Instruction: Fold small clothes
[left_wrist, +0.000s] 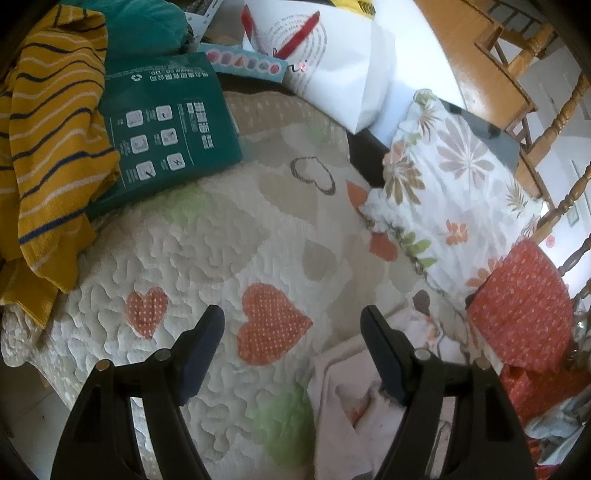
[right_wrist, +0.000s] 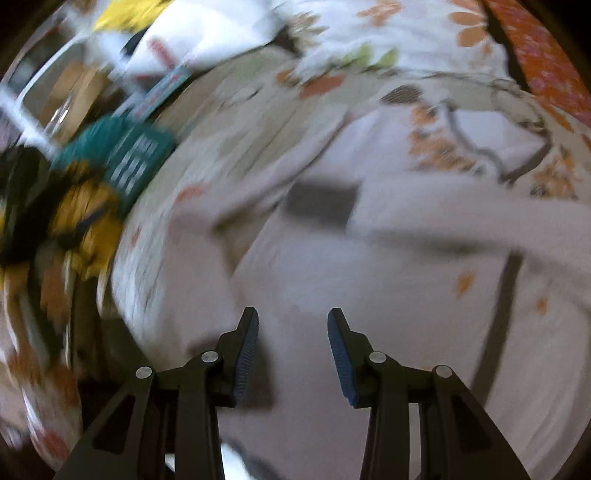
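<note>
**Pale pink garment lies on the heart-print quilt, both grippers empty**

The pale pink garment (left_wrist: 354, 402) lies crumpled on the heart-print quilt (left_wrist: 207, 258), at the quilt's near edge in the left wrist view. In the blurred right wrist view the same pink garment (right_wrist: 332, 280) spreads wide across the frame, with a long sleeve-like strip stretching off to one side; its exact lay cannot be made out through the blur.

The left gripper (left_wrist: 291, 321) hovers over the quilt with its jaws spread wide and nothing between them; one finger overlaps the garment's edge in the picture, though contact cannot be judged. The right gripper (right_wrist: 291, 321) sits above the pink cloth with its jaws parted and holding nothing.

Beside the garment, at the quilt's side, a floral pillow (left_wrist: 447, 184) rests with a red spotted cloth (left_wrist: 524, 306) just next to it. At the quilt's far edge lies a green printed bag (left_wrist: 166, 125), and a yellow striped garment (left_wrist: 51, 140) is heaped beside that bag. Beyond the quilt stands a white paper bag (left_wrist: 332, 55) with red handles, and wooden chairs (left_wrist: 532, 55) stand past the pillow.
</note>
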